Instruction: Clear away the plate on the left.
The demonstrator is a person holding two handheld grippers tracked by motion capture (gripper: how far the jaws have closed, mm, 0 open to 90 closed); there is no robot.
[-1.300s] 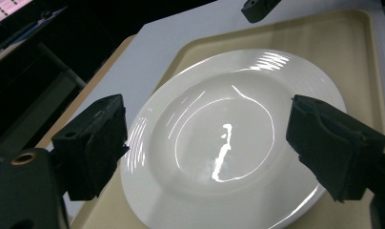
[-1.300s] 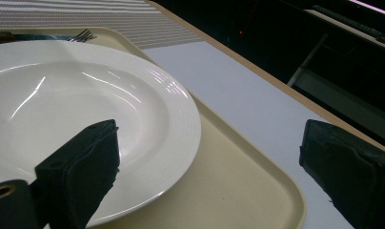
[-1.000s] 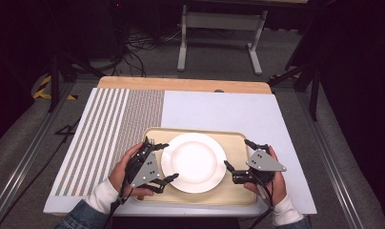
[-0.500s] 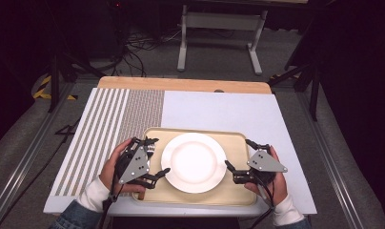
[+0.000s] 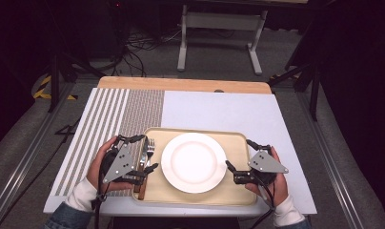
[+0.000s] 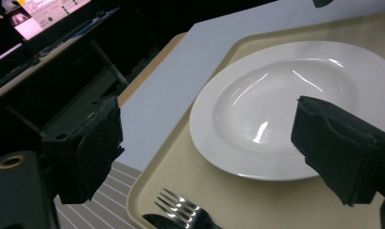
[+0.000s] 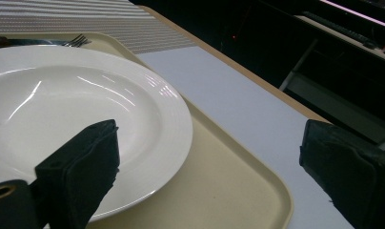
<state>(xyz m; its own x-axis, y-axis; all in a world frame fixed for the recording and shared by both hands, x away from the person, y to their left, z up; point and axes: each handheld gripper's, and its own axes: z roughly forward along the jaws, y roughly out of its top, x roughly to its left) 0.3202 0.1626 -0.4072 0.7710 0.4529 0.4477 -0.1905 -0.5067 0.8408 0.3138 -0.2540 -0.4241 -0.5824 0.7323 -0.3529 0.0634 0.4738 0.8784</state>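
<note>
- High view: since the earlier frame the left gripper [image 5: 144, 153] has pulled back off the round white ceramic plate [image 5: 194, 162], exposing a silver metal fork [image 5: 148, 149] on the beige plastic tray [image 5: 238, 139]; looks like cutlery just got placed. Right gripper [image 5: 241, 157] released, beside the plate.
- Left gripper view: jaws spread, empty; fork handle cut off.
- Right gripper view: jaws apart, plate rim below; fork barely readable.
</note>
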